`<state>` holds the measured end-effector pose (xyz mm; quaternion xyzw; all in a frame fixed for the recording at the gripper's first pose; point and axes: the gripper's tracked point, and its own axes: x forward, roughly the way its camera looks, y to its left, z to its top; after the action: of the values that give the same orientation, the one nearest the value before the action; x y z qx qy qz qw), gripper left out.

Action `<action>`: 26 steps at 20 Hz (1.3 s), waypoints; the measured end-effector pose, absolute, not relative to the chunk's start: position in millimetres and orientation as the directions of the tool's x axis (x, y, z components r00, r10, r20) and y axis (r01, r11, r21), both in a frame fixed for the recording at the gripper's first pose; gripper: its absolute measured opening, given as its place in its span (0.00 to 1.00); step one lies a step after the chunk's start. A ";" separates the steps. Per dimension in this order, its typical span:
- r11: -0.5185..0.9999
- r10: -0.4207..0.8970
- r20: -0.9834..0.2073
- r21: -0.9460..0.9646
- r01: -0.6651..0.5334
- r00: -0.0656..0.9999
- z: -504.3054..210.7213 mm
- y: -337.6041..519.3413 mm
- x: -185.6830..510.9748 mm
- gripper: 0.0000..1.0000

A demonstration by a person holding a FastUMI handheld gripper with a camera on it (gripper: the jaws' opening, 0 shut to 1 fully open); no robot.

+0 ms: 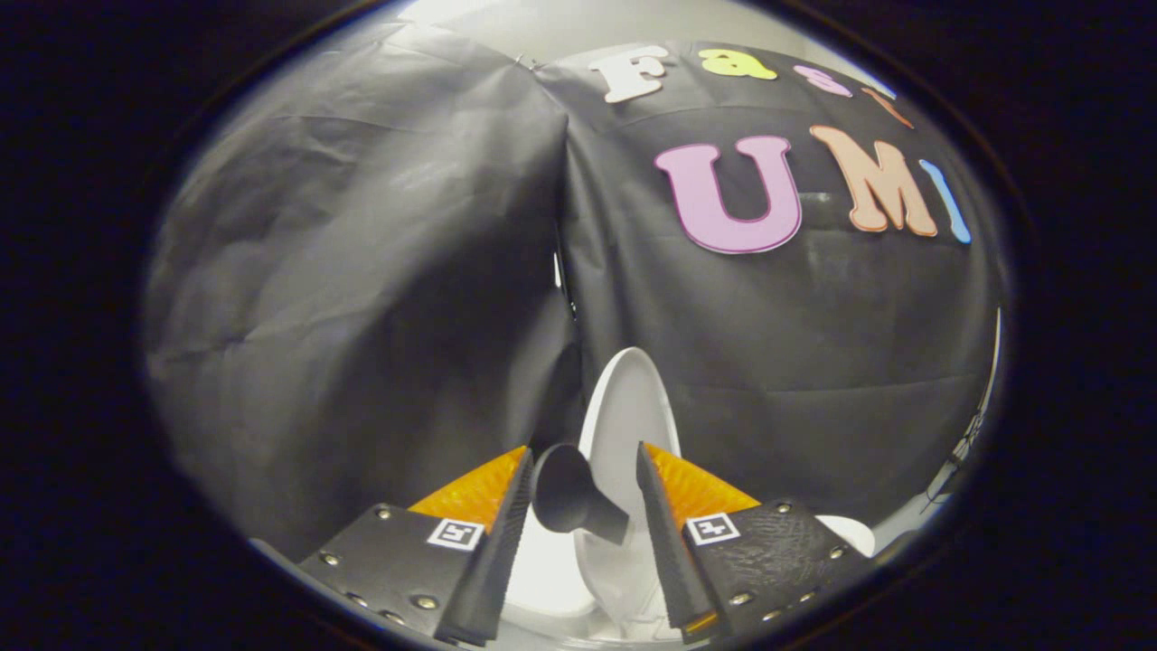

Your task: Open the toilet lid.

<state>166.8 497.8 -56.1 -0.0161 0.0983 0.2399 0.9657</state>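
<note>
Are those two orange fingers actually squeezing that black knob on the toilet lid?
Cannot tell. In the gripper view the black knob on the raised white lid sits between the hand-held gripper fingers; one finger looks against it, the other seems slightly clear.

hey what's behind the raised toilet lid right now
Behind the raised toilet lid hangs the booth's black cloth wall. The lid hides what stands directly behind it. The open tool has the black knob between its fingers.
</note>
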 end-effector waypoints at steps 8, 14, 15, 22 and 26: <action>0.901 0.433 0.018 -0.030 -0.433 0.901 50.6 424.5 148.7 0.87; 0.988 0.137 0.097 -0.081 -0.129 0.986 100.4 244.6 133.9 0.85; 0.993 0.084 0.099 -0.087 -0.075 0.991 102.4 211.6 129.3 0.85; 0.979 -0.203 0.045 -0.016 0.204 0.978 59.7 35.2 78.1 0.90; 0.956 -0.287 0.007 0.069 0.286 0.958 17.1 -27.4 44.0 0.90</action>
<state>44.0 -27.4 17.1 0.0338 -0.0083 -0.1448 0.9889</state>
